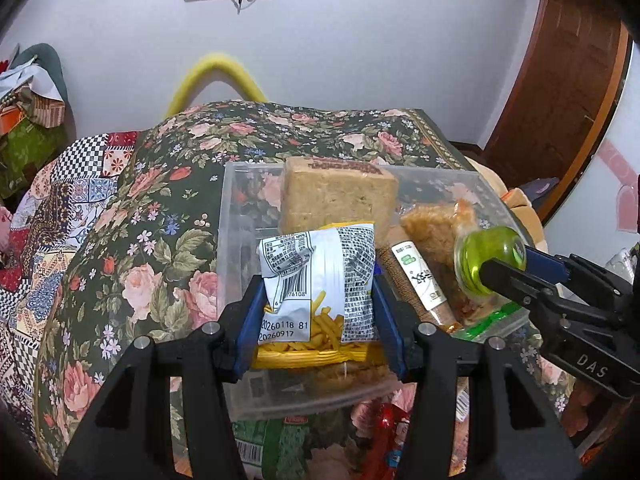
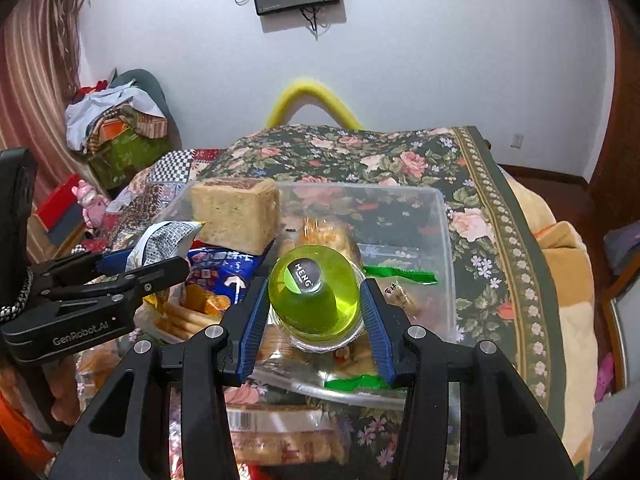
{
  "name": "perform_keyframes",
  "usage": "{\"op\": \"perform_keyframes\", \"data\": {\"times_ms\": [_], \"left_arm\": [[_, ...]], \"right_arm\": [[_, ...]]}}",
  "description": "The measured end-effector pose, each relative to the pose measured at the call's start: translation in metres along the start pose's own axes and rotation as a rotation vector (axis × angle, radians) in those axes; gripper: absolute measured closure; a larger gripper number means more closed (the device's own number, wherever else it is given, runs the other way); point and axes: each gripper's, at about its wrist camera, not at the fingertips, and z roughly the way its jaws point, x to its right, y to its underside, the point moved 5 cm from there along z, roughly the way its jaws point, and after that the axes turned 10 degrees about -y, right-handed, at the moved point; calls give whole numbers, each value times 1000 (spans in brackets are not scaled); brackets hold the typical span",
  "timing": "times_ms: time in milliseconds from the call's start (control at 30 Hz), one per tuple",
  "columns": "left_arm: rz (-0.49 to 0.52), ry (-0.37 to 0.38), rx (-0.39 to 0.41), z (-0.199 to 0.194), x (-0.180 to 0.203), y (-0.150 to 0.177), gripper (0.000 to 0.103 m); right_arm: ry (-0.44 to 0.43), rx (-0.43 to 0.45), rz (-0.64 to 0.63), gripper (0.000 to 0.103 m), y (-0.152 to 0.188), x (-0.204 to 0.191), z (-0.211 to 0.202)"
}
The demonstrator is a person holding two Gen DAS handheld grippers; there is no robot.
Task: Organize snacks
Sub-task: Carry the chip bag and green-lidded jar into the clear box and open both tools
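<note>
Between the blue pads of the left gripper [image 1: 318, 312], a white and yellow snack packet [image 1: 320, 276] is being pinched, hanging over the clear plastic bin [image 1: 234, 216]. Beside it the right gripper [image 2: 316, 308] is squeezing a green jelly cup [image 2: 316, 296], tilted above the same bin. Inside are sitting a tan cake block [image 1: 338, 196], a blue snack bag [image 2: 218, 272] and a green-edged pouch [image 2: 352, 382]. Underneath, a floral cloth [image 1: 160, 240] is covering the table.
</note>
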Motion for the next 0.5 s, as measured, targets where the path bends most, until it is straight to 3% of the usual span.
{"op": "perform_keyframes", "data": {"times_ms": [233,367,500], "left_arm": [[22,-28,5,-1,0,1,49],[0,-9,-4,-6,-3,1,39],[-15,0,8,-21,-7,2,38]], "right_arm": [[14,-16,-10,60,2,-1,5],[16,-36,-16,60,3,-2,8],[27,-46,-24,54,6,-3,4]]}}
